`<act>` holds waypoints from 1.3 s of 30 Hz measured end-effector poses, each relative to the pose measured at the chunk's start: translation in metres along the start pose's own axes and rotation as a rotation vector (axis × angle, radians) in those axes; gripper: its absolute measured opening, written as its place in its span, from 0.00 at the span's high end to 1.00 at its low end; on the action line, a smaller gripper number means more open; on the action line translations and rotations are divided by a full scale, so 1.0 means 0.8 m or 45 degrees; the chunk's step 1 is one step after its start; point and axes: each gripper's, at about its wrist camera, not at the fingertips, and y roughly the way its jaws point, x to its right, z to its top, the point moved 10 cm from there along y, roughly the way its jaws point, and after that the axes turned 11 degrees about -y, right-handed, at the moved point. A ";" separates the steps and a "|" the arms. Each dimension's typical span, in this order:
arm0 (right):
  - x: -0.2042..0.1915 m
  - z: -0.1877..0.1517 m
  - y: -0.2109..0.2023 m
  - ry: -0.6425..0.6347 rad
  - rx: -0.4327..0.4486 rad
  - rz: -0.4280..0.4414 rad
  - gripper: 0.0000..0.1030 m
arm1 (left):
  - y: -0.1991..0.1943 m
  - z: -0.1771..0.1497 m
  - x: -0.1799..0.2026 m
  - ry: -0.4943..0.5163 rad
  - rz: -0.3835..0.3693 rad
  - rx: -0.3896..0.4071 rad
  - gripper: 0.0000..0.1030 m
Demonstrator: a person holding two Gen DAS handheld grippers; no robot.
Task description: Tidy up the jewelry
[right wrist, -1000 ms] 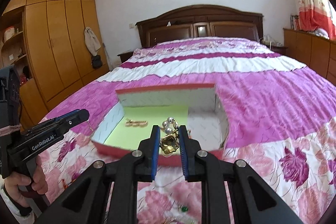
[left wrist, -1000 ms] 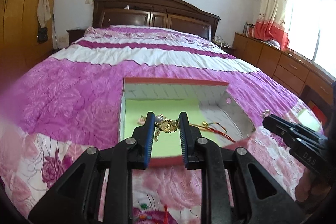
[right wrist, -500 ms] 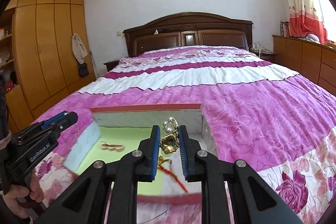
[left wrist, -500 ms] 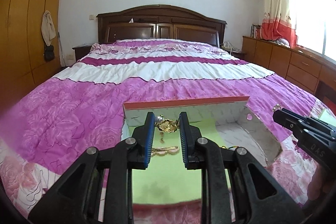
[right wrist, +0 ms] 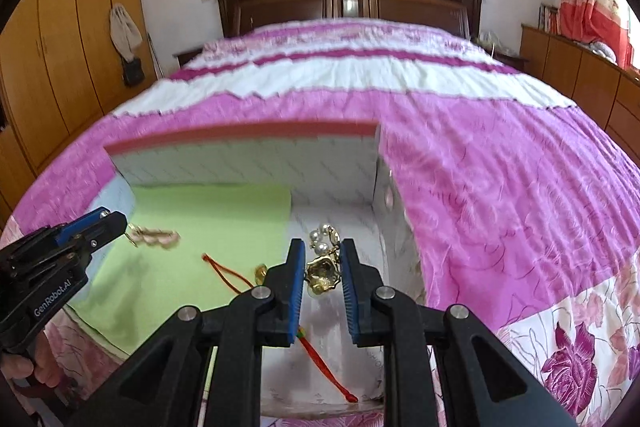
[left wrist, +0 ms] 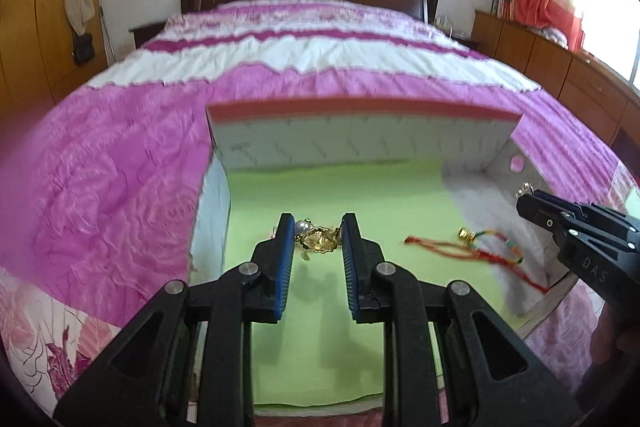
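Earrings are clamped, one gold pearl earring [left wrist: 316,239] in my left gripper [left wrist: 316,247], its twin [right wrist: 323,269] in my right gripper [right wrist: 322,267], both above the open box [left wrist: 360,143]. I lower near the green lining [left wrist: 340,195], then release gently, clear of the red cord bracelet [left wrist: 476,251].

Pink floral bedspread [left wrist: 120,187], red-rimmed box [left wrist: 360,109]
The box has a lime-green liner [left wrist: 340,195] and grey-white walls; a gold brooch [left wrist: 318,239] has a white pearl; the cord bracelet [left wrist: 472,251] is red.
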 end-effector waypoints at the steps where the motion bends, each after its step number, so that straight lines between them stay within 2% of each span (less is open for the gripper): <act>1: 0.000 -0.003 0.004 -0.005 -0.015 -0.005 0.81 | 0.004 -0.004 -0.001 0.000 0.011 -0.023 0.85; 7: 0.003 -0.011 0.015 -0.019 -0.082 -0.009 0.81 | 0.020 -0.021 -0.003 -0.010 0.041 -0.141 0.85; 11: 0.000 -0.014 0.016 -0.034 -0.104 -0.004 0.80 | 0.021 -0.026 0.000 0.010 0.048 -0.166 0.83; 13: 0.000 -0.013 0.015 -0.021 -0.106 0.003 0.77 | 0.020 -0.029 0.001 0.010 0.044 -0.180 0.81; 15: 0.001 -0.012 0.012 -0.003 -0.099 0.018 0.64 | 0.018 -0.029 0.002 0.011 0.038 -0.185 0.77; 20: -0.001 -0.009 -0.005 0.030 -0.066 0.057 0.61 | 0.003 -0.026 0.004 0.009 0.017 -0.169 0.72; 28: -0.002 -0.003 -0.057 0.092 0.048 0.093 0.52 | -0.040 -0.012 0.002 -0.033 -0.033 -0.106 0.69; 39: -0.012 -0.001 -0.141 0.149 0.233 0.140 0.40 | -0.109 -0.013 -0.008 -0.012 -0.060 -0.048 0.66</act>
